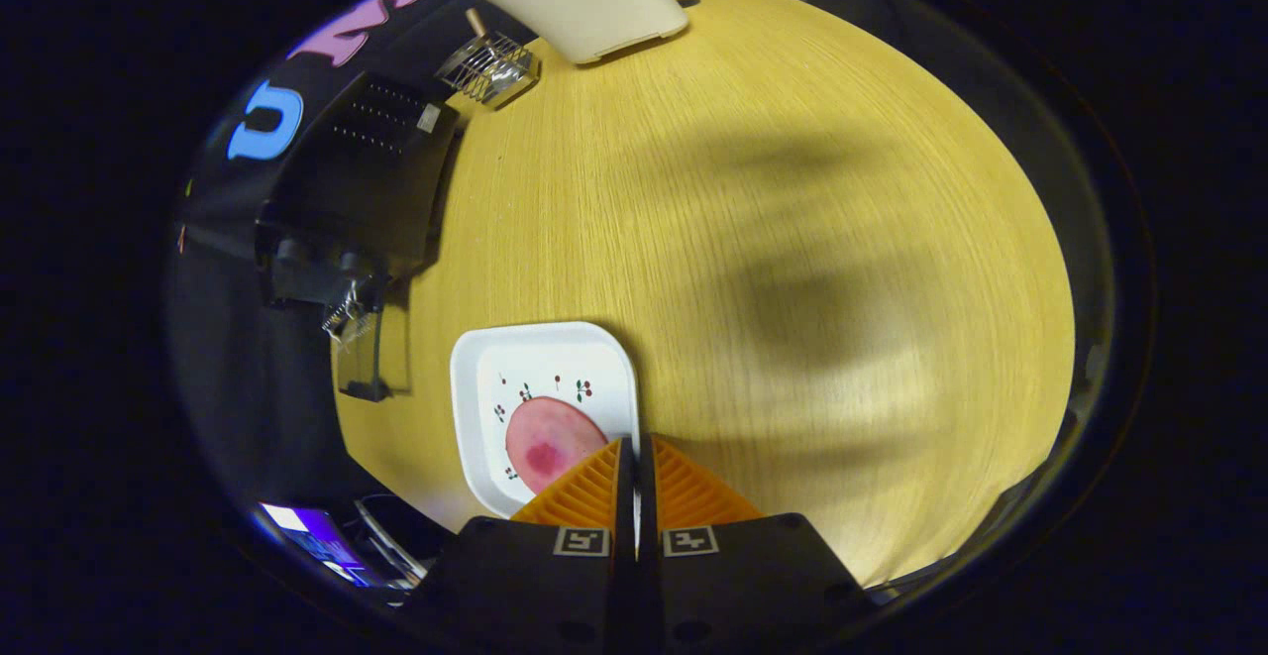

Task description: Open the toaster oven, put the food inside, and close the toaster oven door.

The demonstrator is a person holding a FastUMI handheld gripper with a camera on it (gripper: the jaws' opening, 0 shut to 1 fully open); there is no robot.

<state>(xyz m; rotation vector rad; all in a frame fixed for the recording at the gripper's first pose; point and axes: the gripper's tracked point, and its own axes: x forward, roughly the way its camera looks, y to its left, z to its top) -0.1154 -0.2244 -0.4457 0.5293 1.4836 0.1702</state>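
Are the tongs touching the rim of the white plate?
Cannot tell. In the gripper view the tongs, nearly closed, overlap the white plate's near rim beside the pink food, but no contact or height gap shows plainly.

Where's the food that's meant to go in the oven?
The pink food lies on the white plate on the wooden table, just ahead of the shut gripper.

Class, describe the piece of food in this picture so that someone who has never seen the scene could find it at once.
Start from the wooden table. On the side near the black toaster oven sits a white square plate with small cherry prints. The food is the flat pink round slice with a darker spot lying on that plate, just ahead of the gripper, whose fingers are closed together with nothing between them.
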